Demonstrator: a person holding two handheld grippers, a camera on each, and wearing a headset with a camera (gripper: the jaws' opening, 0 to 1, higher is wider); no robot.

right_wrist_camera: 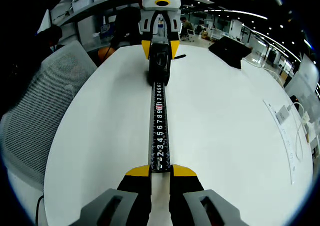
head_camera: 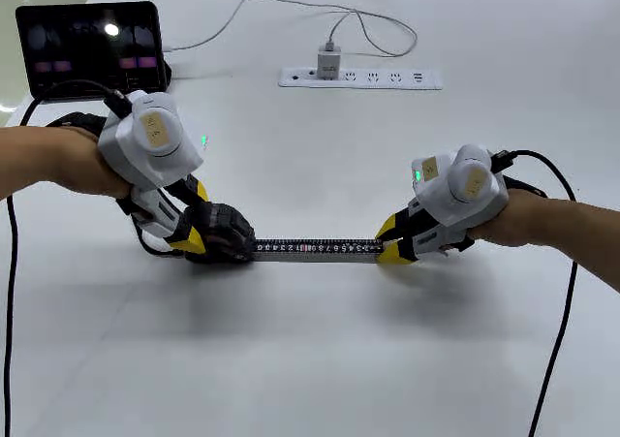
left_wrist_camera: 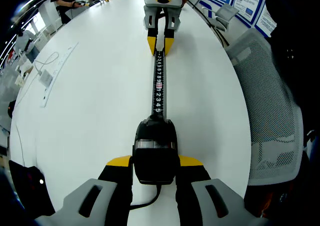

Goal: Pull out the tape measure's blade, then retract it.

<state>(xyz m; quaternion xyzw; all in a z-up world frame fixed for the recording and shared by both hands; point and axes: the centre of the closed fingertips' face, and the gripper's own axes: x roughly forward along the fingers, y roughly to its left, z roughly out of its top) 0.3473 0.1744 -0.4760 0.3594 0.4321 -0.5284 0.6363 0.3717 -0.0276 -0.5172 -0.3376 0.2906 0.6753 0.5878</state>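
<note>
Left tongs (left_wrist_camera: 155, 162) are clamped on both sides of the black tape measure (left_wrist_camera: 155, 143), low on the white counter (left_wrist_camera: 95, 100). The blade (left_wrist_camera: 158, 83) runs straight away, numbers up, to the right tongs (left_wrist_camera: 160, 45), which pinch its far end. A mesh chair (left_wrist_camera: 270, 100) stands at the counter's edge.

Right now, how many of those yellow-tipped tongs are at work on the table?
2. The left tongs clamp the black tape measure case; the right tongs pinch the end of its numbered blade.

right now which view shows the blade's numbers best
The right gripper view: the blade runs up the middle with large, readable numerals. The left gripper view shows them smaller; the head view, sideways and tiny.
</note>
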